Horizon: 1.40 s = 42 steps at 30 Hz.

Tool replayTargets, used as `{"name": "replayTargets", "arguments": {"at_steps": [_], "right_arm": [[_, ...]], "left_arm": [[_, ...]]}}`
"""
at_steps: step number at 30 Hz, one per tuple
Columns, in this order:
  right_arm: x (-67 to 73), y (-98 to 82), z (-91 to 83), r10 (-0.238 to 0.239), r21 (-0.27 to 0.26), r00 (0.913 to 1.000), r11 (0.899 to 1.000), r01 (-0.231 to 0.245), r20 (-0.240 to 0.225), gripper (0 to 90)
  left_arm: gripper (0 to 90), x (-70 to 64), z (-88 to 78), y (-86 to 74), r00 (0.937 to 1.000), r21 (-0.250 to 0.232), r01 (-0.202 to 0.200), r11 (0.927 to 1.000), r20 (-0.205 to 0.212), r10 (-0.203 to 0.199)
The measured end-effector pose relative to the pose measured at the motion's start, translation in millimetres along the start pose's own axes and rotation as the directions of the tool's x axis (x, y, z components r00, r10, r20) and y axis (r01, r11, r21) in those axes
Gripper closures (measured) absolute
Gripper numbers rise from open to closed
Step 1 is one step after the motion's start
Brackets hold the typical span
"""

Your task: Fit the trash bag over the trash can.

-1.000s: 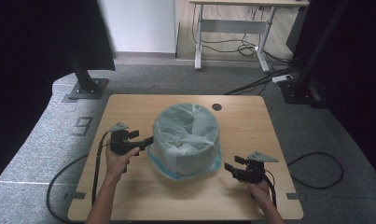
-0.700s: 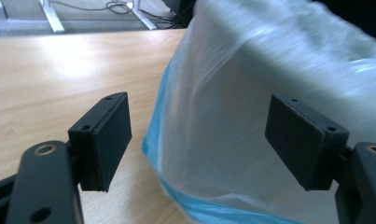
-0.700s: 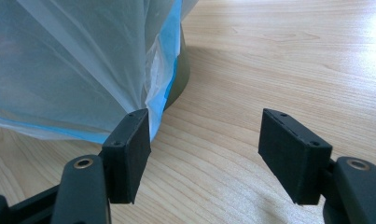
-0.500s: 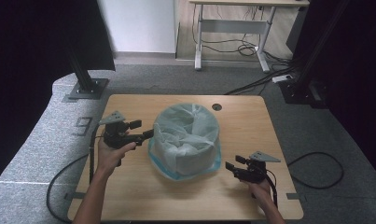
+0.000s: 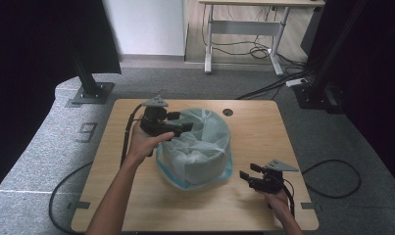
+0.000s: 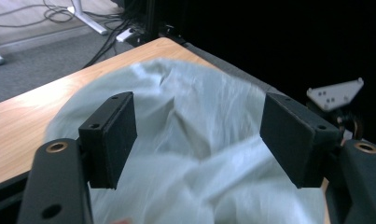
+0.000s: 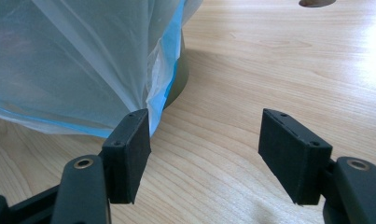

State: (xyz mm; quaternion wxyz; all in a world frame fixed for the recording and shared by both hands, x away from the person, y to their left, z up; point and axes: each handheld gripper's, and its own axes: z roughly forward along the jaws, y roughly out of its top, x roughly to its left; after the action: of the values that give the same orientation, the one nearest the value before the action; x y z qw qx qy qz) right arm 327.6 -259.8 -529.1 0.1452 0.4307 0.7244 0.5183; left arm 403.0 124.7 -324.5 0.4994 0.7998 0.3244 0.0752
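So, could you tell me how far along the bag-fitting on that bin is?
Done: the plastic bag already drapes over the bin, its blue edge down at the table. In hand: the left gripper hovers open above the bag's crumpled top, nothing between its jaws. Left, probably: pushing the bag in and tidying the rim; the right gripper waits open beside the base.

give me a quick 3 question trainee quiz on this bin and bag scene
1. True or false: the left gripper is above the bag-lined bin.
2. The right gripper rests: A on the bin, B low by the wooden table, C off the table?
3. What colour is the edge of the plastic bag?

Key: 1 true. 2 B. 3 blue.
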Motion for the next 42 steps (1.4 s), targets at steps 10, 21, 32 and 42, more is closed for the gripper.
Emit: {"name": "replayTargets", "arguments": {"at_steps": [10,21,32,42], "right_arm": [[-8.2,3.8,-9.2,0.035,-0.036,0.9994,0.999,-0.035,0.002,33.6],[-6.4,3.9,-6.8,0.059,-0.029,0.9971,0.998,-0.06,-0.049,33.6],[-4.7,2.5,-4.1,0.037,-0.012,0.9987,0.999,-0.037,-0.037,33.6],[-4.9,2.7,-5.7,0.033,-0.018,0.9989,0.999,-0.034,-0.034,33.6]], "left_arm": [[30.5,4.9,60.0,22.8,0.9967,0.124,0.076,0.9894,-0.037,-0.072],[34.6,13.9,118.6,30.0,0.9953,0.325,0.095,0.9408,-0.049,-0.084],[36.7,17.8,140.1,26.6,0.9949,0.389,0.097,0.9163,-0.066,-0.077],[33.8,14.1,131.8,22.2,0.996,0.393,0.072,0.9168,-0.078,-0.045]]}}
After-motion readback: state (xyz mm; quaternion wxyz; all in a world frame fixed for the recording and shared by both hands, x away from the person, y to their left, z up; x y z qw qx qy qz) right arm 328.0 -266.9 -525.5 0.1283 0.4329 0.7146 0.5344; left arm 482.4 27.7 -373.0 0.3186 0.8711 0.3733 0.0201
